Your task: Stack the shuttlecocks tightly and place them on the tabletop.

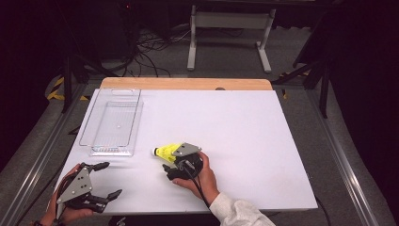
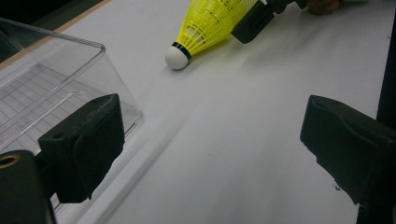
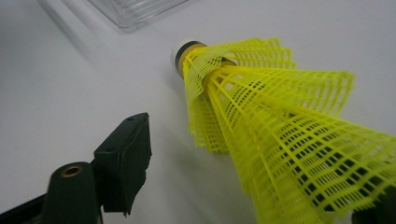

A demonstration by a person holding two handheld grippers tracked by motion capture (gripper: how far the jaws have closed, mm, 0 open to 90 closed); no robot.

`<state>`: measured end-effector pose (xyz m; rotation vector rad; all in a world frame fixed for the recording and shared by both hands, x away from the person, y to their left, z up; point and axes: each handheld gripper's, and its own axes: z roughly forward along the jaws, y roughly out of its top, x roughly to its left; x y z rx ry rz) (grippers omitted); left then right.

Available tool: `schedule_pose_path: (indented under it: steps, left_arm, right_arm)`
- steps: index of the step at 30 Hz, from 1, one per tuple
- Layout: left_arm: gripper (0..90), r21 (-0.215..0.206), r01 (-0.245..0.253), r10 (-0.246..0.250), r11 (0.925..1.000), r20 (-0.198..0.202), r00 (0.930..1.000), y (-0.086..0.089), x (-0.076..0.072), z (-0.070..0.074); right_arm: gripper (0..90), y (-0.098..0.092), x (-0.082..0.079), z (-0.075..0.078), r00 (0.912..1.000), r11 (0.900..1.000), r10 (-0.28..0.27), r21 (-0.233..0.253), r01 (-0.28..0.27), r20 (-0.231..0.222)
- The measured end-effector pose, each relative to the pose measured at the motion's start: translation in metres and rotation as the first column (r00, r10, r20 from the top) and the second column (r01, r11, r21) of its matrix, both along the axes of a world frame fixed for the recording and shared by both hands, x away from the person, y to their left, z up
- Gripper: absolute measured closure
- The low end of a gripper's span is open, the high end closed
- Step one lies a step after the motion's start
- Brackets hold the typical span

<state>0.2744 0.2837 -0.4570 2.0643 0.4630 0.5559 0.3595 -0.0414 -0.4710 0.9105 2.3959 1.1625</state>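
Seen from the high view: white bench with a clear plastic tray near its far left corner. Lying on its side near the front middle of the bench, a yellow shuttlecock, white cork tip pointing left toward the tray, skirt toward the right gripper. Right gripper set around the skirt, jaws partly apart, one on either side of the yellow mesh; whether pressing on it, cannot tell. Shuttlecock resting on the bench, just beside the tray's near end but apart from it. At the front left corner, left gripper held in a hand, jaws spread wide, holding nothing, aimed toward the shuttlecock and the tray's corner.
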Motion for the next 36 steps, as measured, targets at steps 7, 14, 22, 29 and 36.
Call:
schedule_pose_path:
  steps: [7,14,22,29,36]
  left_arm:
    - [7.2,0.002,-0.002,0.002,1.0,-0.004,1.0,0.0001,0.0005,-0.0004]
    - [7.4,0.007,0.002,-0.002,1.0,-0.006,1.0,-0.0004,0.0003,-0.0006]
    - [7.7,0.016,0.011,-0.011,0.9998,-0.007,0.9999,-0.0009,0.001,-0.0009]
    - [7.8,0.008,0.016,-0.016,0.9998,-0.009,0.9998,-0.0002,-0.0002,-0.0005]
    - [7.7,0.009,0.018,-0.018,0.9998,-0.011,0.9998,-0.0003,0.0001,-0.0006]
  right_arm:
    - [34.6,0.0016,0.0025,0.001,0.9992,1.0,-0.03,0.008,0.03,0.026]
    - [50.4,0.0014,0.0031,0.0004,0.999,0.999,-0.033,-0.005,0.033,0.029]
    - [72.0,0.0004,0.0033,0.0013,0.9988,0.999,-0.021,-0.03,0.023,0.045]
    - [82.6,0.0001,0.002,0.0019,0.9979,0.999,-0.021,-0.034,0.023,0.062]
    - [86.2,-0.0007,0.0021,0.0012,0.9972,0.999,-0.012,-0.047,0.015,0.074]
